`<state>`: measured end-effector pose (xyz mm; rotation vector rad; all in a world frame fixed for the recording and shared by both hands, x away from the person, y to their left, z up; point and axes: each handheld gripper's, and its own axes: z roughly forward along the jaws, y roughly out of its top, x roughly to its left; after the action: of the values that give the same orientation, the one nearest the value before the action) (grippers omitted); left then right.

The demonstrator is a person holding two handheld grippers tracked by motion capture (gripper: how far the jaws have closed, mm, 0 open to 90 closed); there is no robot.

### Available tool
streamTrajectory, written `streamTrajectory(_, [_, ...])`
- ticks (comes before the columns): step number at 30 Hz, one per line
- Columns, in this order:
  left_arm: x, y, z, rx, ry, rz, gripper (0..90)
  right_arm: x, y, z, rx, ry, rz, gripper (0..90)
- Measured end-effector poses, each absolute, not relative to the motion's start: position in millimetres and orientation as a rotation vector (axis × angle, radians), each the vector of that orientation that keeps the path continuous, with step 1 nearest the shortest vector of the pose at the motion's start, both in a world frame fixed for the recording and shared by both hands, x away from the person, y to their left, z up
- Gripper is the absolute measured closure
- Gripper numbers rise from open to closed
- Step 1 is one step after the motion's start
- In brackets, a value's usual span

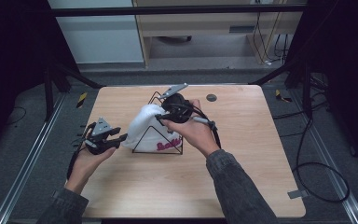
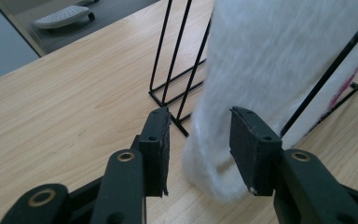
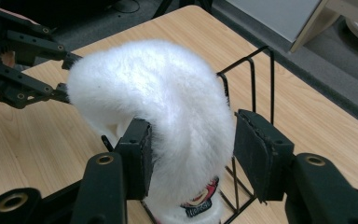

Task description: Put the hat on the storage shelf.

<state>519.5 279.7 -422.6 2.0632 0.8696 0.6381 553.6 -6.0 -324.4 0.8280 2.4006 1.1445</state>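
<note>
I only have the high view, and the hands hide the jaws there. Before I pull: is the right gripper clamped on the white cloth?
Observer: No. The right gripper straddles the fluffy white cloth, but one pad stands clear of it, so its jaws are open.
Operator: And the left one?
Observer: The left gripper is open too, with the cloth's lower end between its jaws.
Operator: Any marking near my right jaws?
Observer: Yes, a small red-and-black patch sits low on the cloth, below them.

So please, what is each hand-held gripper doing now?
Left hand-held gripper: open, towel edge between jaws, not pinched.
Right hand-held gripper: open around the towel.
</note>
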Motion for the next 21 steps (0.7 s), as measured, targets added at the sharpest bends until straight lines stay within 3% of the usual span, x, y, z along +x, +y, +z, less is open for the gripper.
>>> streamTrajectory(5, [517.9,279.0,-421.5,2.061,0.861,0.634,60.4,550.8,-1.5,-330.7,0.796,2.428,1.091,54.7])
streamTrajectory(12, [519.3,285.4,-419.8,2.041,0.896,0.652,58.8,549.2,-14.4,-335.9,0.838,2.433,1.092,47.9])
streamTrajectory(19, [521.0,292.7,-419.5,2.031,0.933,0.679,45.2,535.4,-40.6,-333.9,0.854,2.396,1.154,33.0])
streamTrajectory(21, [521.9,293.8,-420.3,2.032,0.949,0.684,35.4,533.8,-56.5,-335.4,0.886,2.342,1.164,26.1])
